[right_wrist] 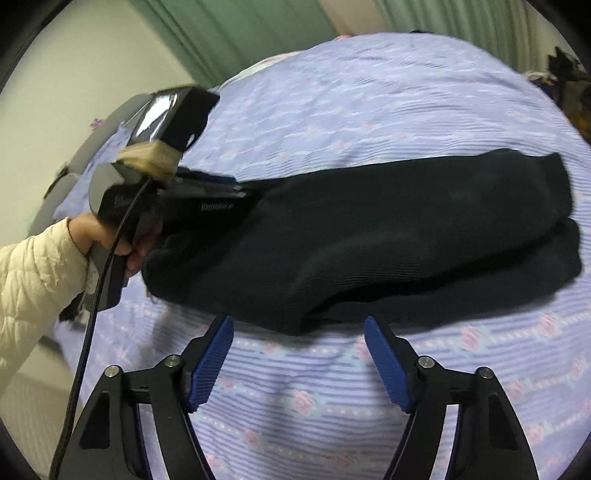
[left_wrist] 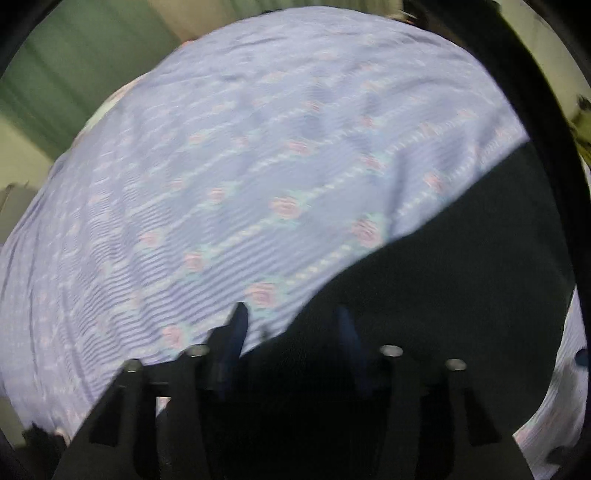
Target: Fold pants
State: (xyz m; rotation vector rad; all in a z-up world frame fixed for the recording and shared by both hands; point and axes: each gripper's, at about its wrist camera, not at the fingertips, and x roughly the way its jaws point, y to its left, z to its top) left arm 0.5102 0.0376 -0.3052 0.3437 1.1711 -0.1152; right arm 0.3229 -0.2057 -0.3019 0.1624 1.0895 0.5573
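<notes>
Dark pants [right_wrist: 369, 240] lie folded in a thick band across a lilac flowered bedspread [right_wrist: 351, 110]. In the right wrist view my right gripper [right_wrist: 299, 332] is open and empty, its blue pads [right_wrist: 212, 363] just short of the pants' near edge. The left gripper [right_wrist: 236, 192], held in a hand with a cream sleeve, reaches onto the pants' left end. In the left wrist view the left gripper [left_wrist: 291, 314] is open low over the pants [left_wrist: 443, 295], its fingertips [left_wrist: 240, 321] at their edge.
The bedspread [left_wrist: 221, 166] covers the whole bed. Green curtains [right_wrist: 229, 29] and a pale wall stand behind it. A black cable [right_wrist: 92, 295] hangs from the left gripper. Dark clutter [right_wrist: 569, 74] sits at the far right.
</notes>
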